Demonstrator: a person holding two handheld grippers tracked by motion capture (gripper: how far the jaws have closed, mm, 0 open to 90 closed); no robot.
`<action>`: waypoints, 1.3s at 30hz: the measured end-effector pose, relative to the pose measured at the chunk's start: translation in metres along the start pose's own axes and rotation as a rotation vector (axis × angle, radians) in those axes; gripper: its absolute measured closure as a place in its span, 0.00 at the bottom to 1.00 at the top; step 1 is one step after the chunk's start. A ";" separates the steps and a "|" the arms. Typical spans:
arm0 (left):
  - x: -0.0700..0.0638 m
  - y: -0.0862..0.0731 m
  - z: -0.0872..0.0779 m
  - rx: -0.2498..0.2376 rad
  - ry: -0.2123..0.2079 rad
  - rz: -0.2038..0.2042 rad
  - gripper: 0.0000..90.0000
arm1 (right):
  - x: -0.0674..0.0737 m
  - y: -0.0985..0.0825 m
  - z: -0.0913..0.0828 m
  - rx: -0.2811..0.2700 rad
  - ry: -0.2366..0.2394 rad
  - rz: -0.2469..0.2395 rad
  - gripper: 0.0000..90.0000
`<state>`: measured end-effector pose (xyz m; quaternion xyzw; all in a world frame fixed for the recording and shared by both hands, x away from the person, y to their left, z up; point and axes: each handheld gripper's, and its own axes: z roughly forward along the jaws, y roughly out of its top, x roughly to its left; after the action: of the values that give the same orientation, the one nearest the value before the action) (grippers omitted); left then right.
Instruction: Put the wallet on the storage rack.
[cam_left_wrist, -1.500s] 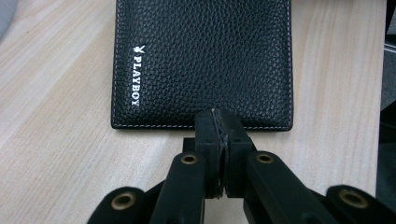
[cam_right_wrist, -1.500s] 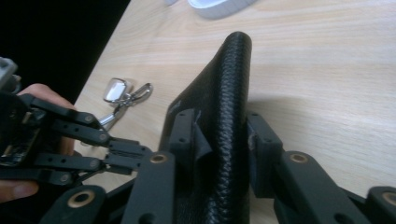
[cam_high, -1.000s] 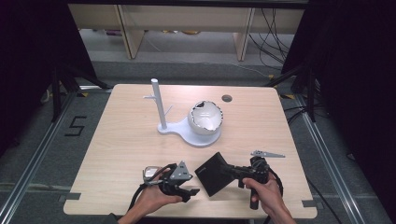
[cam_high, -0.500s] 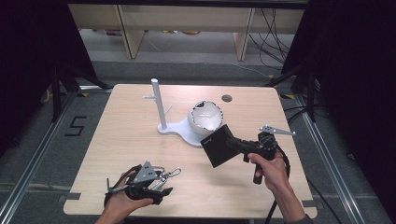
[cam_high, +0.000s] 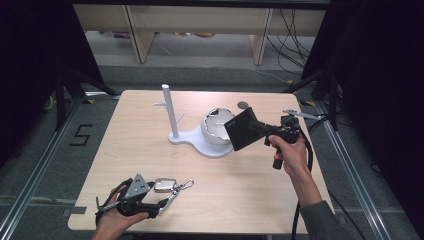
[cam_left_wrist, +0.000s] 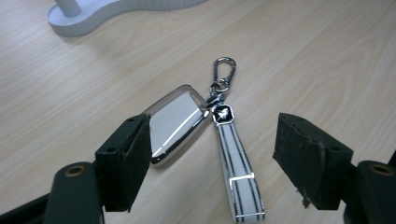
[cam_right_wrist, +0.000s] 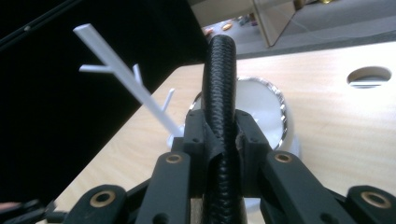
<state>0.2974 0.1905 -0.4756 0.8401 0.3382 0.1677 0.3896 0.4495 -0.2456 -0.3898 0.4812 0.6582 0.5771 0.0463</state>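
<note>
On the table: pale wooden table (cam_high: 250, 185), with a white stand with a branched post and a shiny bowl (cam_high: 216, 129) near the middle.
Held thing: a flat black wallet with a woven leather texture (cam_high: 245, 129), up in the air over the stand's bowl, about 2 o'clock from table centre.
Right gripper (cam_right_wrist: 220, 135): clamped tight on the wallet's edge, pads squeezing both sides, the wallet sticking up edge-on between them.
Left gripper (cam_left_wrist: 212, 154): jaws spread wide and have just been opening; nothing pinched. It sits low at about 7 o'clock on the table.
Between those jaws: a chrome-edged car key fob with a striped strap and snap clip (cam_left_wrist: 176, 123), lying flat on the wood. The left pad looks right against the fob's corner, but I wouldn't call it a grip.
How the wallet handles: my guess is light, semi-stiff, a bit bendy, and the textured leather gives decent friction. Not fragile.
Where to grab: the edge grip looks fine; deeper in would stop it swinging.
Key fob: slick, smooth shell, floppy strap, so pinch the fob body across its narrow sides, not the strap.
</note>
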 end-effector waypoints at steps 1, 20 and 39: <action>0.001 0.000 -0.001 -0.001 0.005 -0.008 0.30 | -0.001 0.003 0.002 -0.004 -0.006 -0.004 0.87; 0.006 -0.007 -0.002 -0.004 -0.003 -0.036 0.30 | -0.019 0.027 0.070 0.019 -0.108 0.069 0.86; 0.008 -0.012 0.002 0.011 -0.012 -0.041 0.30 | -0.029 -0.002 0.122 0.096 -0.112 0.080 0.86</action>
<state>0.2996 0.2005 -0.4862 0.8362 0.3538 0.1526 0.3902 0.5388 -0.1781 -0.4456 0.5401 0.6619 0.5184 0.0367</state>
